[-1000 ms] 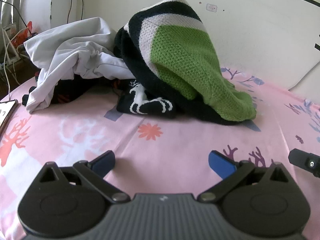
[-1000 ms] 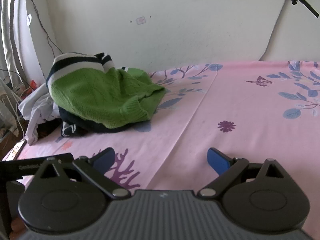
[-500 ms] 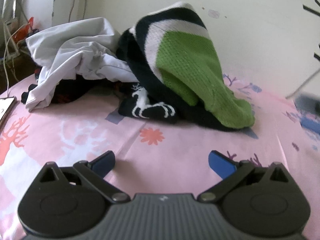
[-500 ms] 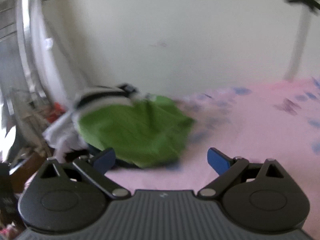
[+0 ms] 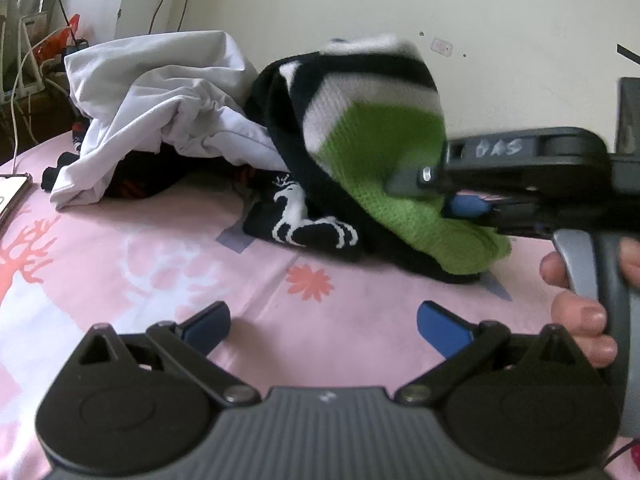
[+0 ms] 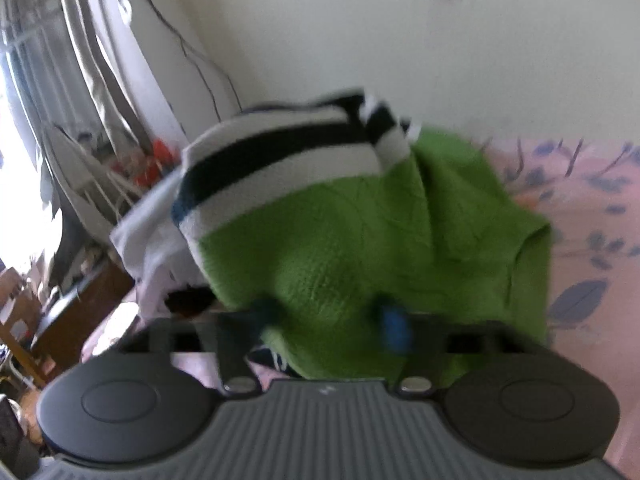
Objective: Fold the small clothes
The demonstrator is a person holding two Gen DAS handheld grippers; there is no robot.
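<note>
**Right gripper reaching into the green knit at the top of the pile**

The green knitted sweater with black and white stripes is lying draped over the top of a heap of clothes on the bed, its green hem sagging down toward the pink sheet. The right gripper is pushing into the green fabric with its blue fingertips spread on either side of a bulge of knit; the picture is blurred, so I cannot tell whether it is already pinching or not yet closing. The left gripper is hanging open and empty above the sheet, just short of the pile.

In my judgement the main risk is that the gripper is catching only a loose fold of the stretchy, open-weave knit, so the sweater is likely to slip free or stretch when lifted. The thick wool may also be dragging its neighbours along: a black knit with a white deer pattern is lying under it, touching, and a smooth, crumpled white garment is resting against its side. A single-handed pull could be tumbling the whole heap toward the bed's edge, where a phone is lying and cables are hanging beyond
</note>
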